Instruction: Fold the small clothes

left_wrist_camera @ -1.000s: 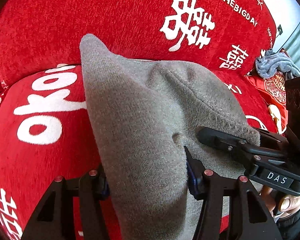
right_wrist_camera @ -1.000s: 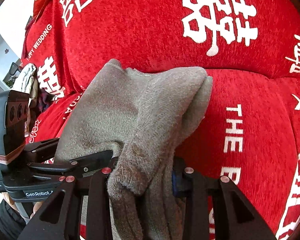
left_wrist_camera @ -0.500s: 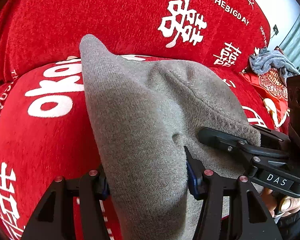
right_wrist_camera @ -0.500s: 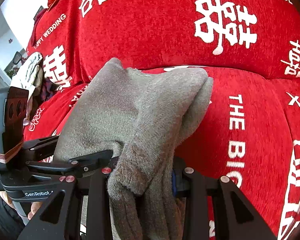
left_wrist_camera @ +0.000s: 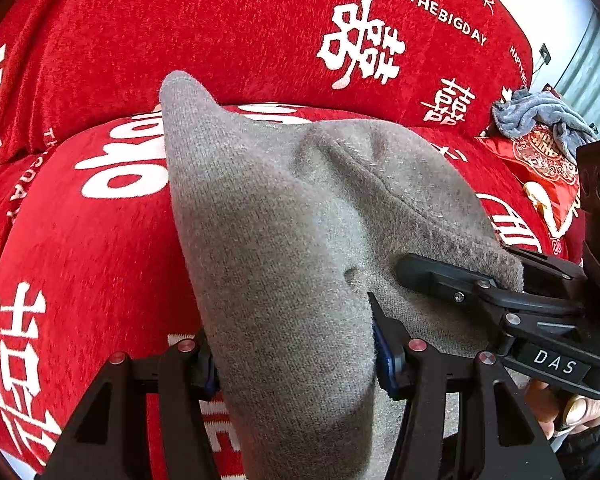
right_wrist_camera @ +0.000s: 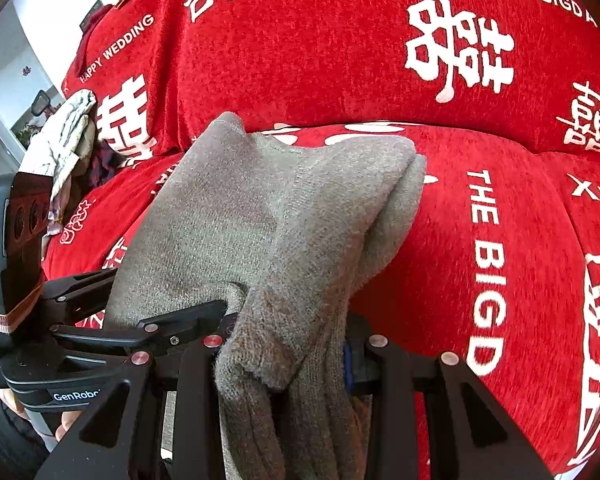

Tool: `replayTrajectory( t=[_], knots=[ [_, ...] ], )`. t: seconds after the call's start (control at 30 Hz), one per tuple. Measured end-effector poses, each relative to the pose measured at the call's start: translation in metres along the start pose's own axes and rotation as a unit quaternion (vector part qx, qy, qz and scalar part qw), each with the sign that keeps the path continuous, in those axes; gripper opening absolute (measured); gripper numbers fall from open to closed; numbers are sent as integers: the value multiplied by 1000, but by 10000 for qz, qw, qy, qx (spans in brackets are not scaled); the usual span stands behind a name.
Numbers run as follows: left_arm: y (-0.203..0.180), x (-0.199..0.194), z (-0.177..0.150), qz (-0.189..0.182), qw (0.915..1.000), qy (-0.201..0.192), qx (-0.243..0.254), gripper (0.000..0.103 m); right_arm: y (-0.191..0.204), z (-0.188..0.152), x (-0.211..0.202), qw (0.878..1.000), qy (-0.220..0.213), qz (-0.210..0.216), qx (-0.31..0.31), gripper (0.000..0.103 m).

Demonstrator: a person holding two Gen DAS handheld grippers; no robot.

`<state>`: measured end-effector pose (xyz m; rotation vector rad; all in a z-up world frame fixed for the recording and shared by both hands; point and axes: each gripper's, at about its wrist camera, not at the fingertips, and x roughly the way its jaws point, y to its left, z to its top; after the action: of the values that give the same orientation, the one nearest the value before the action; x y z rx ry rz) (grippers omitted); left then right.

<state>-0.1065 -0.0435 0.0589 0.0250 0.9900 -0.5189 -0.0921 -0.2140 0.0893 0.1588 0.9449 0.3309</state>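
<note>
Crumpled pale cloth (right_wrist_camera: 66,136): far left end of the red chenille sofa cover with white lettering (right_wrist_camera: 340,48), right wrist view. Left gripper (left_wrist_camera: 294,354): black, two-fingered, jaws clamped on the grey knitted garment (left_wrist_camera: 284,208). Garment: folded, lifted above the sofa seat, one corner pointing upward, spanning both grippers. Right gripper (right_wrist_camera: 284,354): black, jaws narrow, pinching a bunched edge of the same garment. Grey-blue towel (left_wrist_camera: 540,114): heaped on a red patterned cushion (left_wrist_camera: 548,172), far right.
</note>
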Motion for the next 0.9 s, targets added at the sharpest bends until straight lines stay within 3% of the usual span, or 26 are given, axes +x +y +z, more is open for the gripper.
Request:
replayTrajectory(
  t=[0.47, 0.9],
  knots=[
    [-3, -7, -35, -30, 9998, -202, 23, 59, 15, -34, -12, 9994, -267, -216, 46, 36],
    [-2, -7, -40, 3, 9996, -271, 115, 59, 17, -41, -13, 9991, -360, -229, 48, 36]
  ],
)
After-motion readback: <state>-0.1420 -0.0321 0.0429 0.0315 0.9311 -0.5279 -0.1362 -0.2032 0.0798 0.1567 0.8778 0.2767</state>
